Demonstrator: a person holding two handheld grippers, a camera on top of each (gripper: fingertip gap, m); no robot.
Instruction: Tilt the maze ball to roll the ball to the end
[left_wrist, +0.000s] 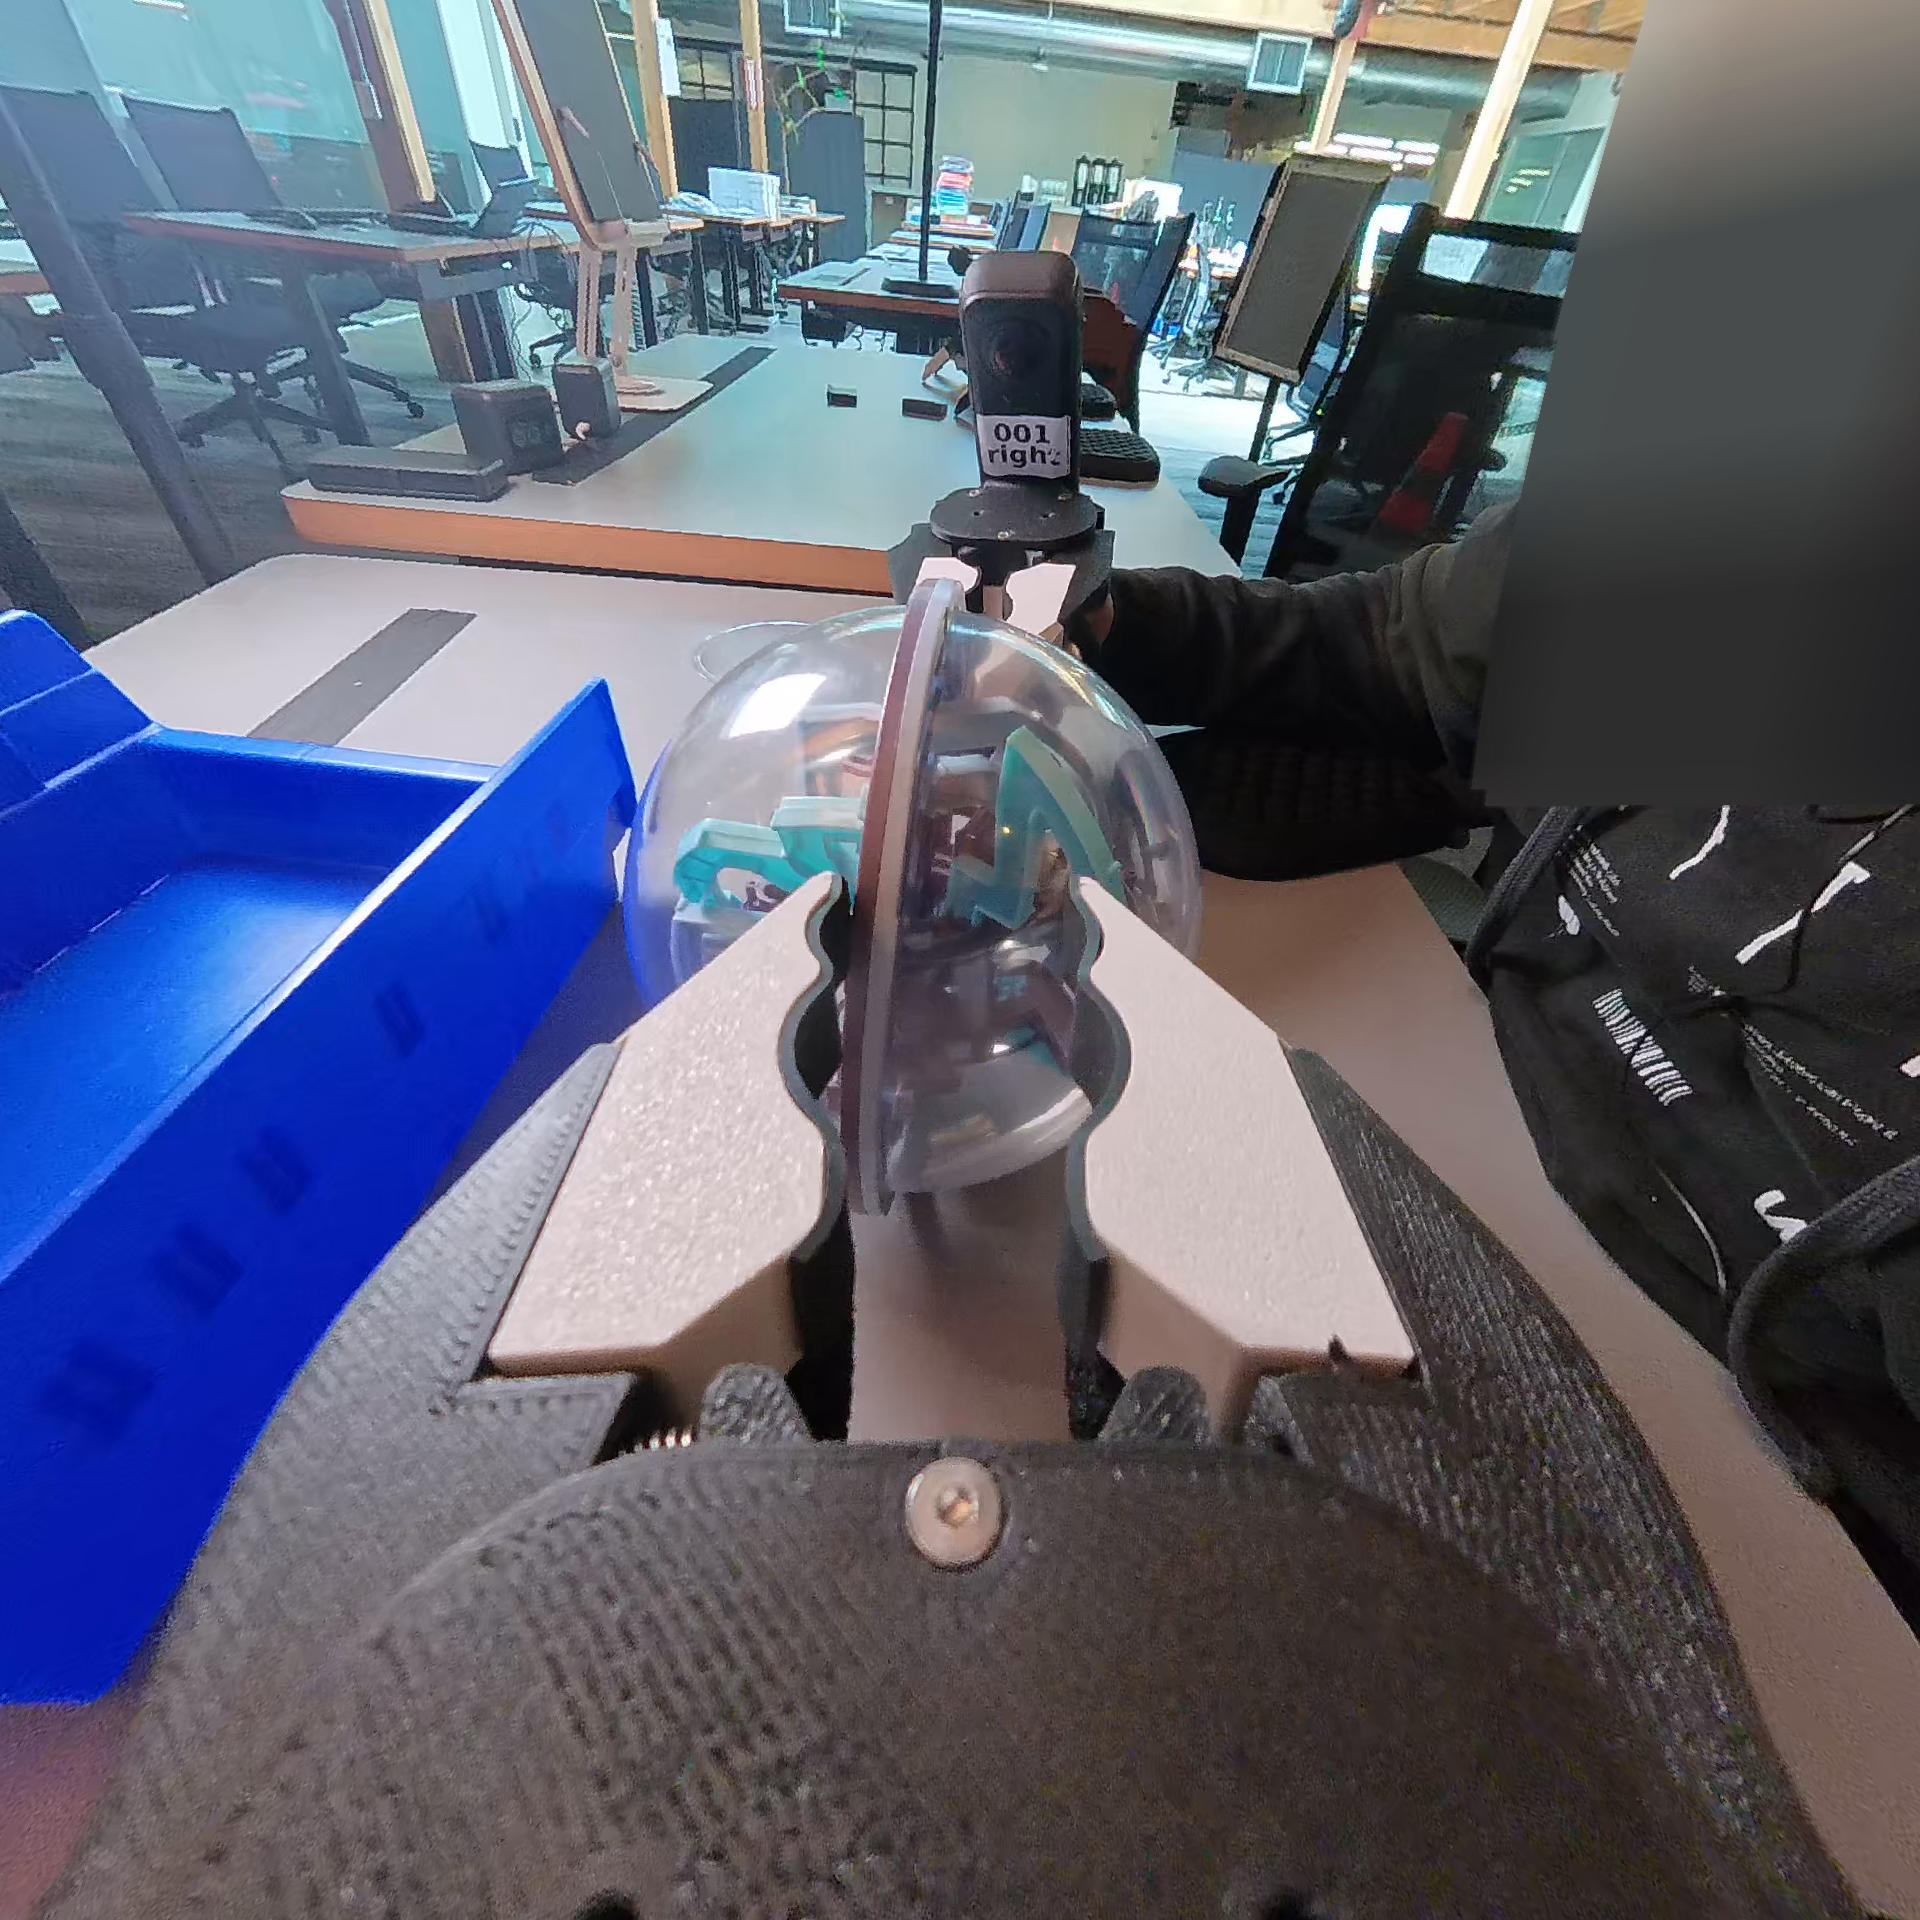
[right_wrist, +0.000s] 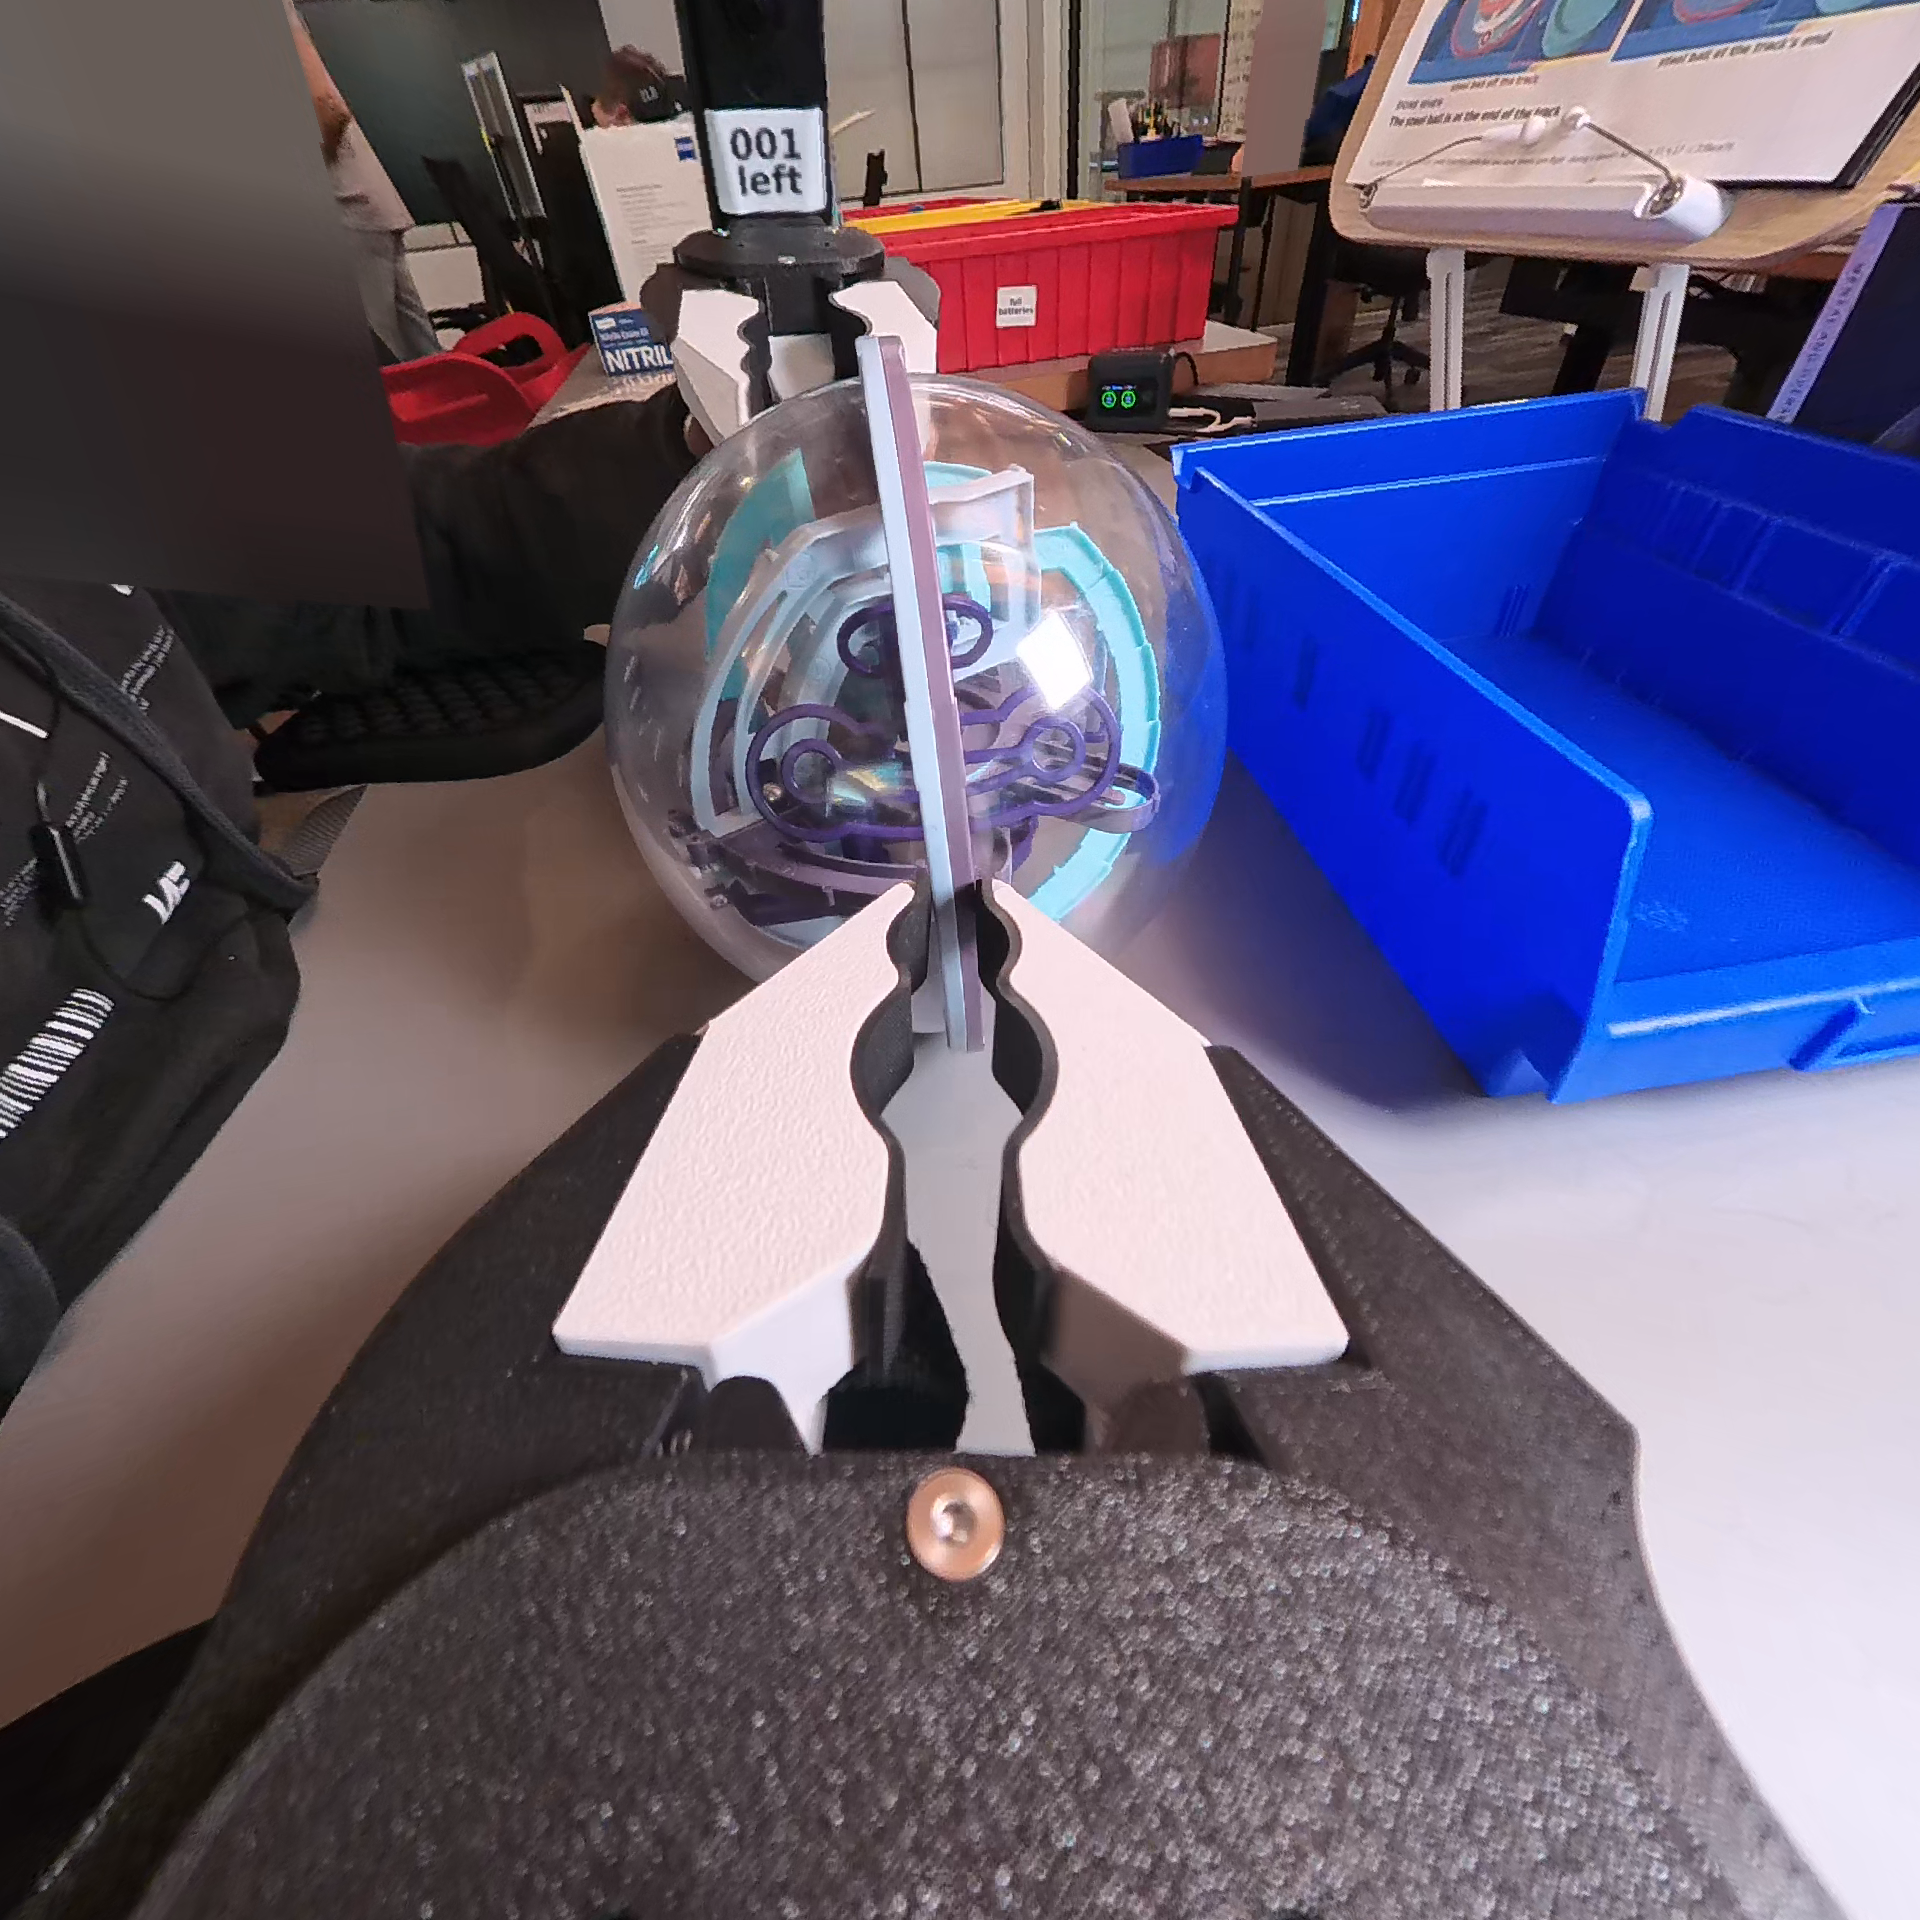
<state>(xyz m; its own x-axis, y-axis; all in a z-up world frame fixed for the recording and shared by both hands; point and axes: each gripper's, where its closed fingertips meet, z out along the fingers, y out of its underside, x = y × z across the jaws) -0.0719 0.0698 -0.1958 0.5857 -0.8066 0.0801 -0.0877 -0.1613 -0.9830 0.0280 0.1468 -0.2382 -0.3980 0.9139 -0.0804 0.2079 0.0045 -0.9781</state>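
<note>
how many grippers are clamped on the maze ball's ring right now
2. The left gripper spans the ring on one side of the maze ball; the right gripper pinches the ring's opposite edge.

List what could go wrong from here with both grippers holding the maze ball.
1. The left gripper sits wide around the maze ball and its purple rim, while the right gripper pinches only that thin rim; a sharp tilt might let it slip.
2. The blue bin stands close beside the sphere, so tilting that way could knock it.
</note>
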